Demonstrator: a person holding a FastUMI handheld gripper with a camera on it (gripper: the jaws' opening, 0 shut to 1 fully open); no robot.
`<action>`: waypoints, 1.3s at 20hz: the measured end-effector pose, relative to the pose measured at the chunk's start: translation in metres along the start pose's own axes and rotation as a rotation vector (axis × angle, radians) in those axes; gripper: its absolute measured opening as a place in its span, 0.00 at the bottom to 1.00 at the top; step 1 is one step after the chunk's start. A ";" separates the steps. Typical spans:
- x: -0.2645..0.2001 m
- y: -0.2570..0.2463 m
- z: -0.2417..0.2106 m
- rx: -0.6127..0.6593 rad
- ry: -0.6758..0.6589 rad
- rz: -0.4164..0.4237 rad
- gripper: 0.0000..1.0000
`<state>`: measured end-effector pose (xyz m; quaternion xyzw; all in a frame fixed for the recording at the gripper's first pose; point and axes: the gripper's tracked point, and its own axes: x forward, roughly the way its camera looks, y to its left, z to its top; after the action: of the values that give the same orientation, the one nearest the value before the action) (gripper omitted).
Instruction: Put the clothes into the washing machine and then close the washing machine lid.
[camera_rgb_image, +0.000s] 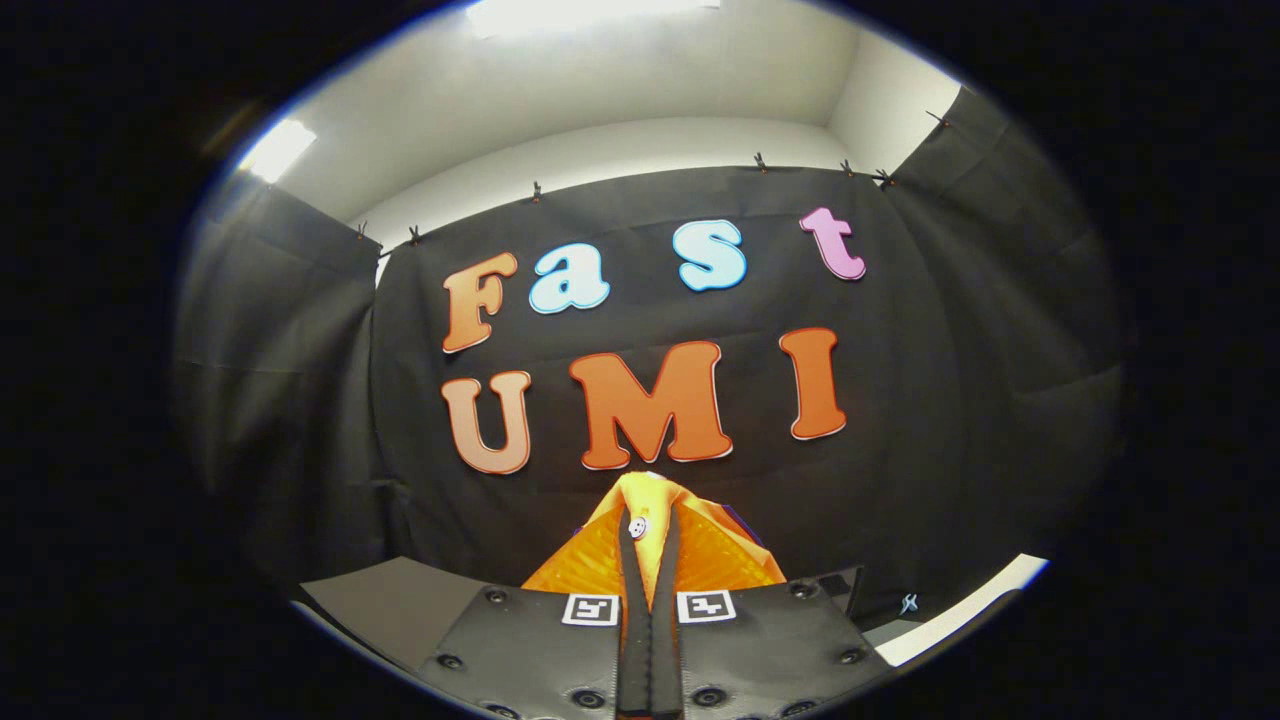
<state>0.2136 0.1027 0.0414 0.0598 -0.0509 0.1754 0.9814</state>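
Left of the gripper (650, 540), a flat grey surface (400, 600) lies low beside its matte black body, which carries round screw heads and two square black-and-white marker tags. Between the narrow black fingers (630, 570), drawn nearly together, a bright orange garment (700, 555) is pinched: thin, glossy cloth with a fine ribbed weave, bunched to a peak at the fingertips and fanning down on both sides of them. A small white button (637, 526) sits on it by the left finger. Right of the gripper runs a pale ledge (960, 610).
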 end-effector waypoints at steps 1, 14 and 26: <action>0.001 -0.010 -0.012 0.004 0.012 -0.006 0.08; 0.040 -0.080 -0.251 0.060 0.370 -0.027 0.08; 0.047 -0.099 -0.436 0.072 0.709 -0.101 0.08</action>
<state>0.3264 0.0857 -0.3936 0.0323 0.3020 0.1381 0.9427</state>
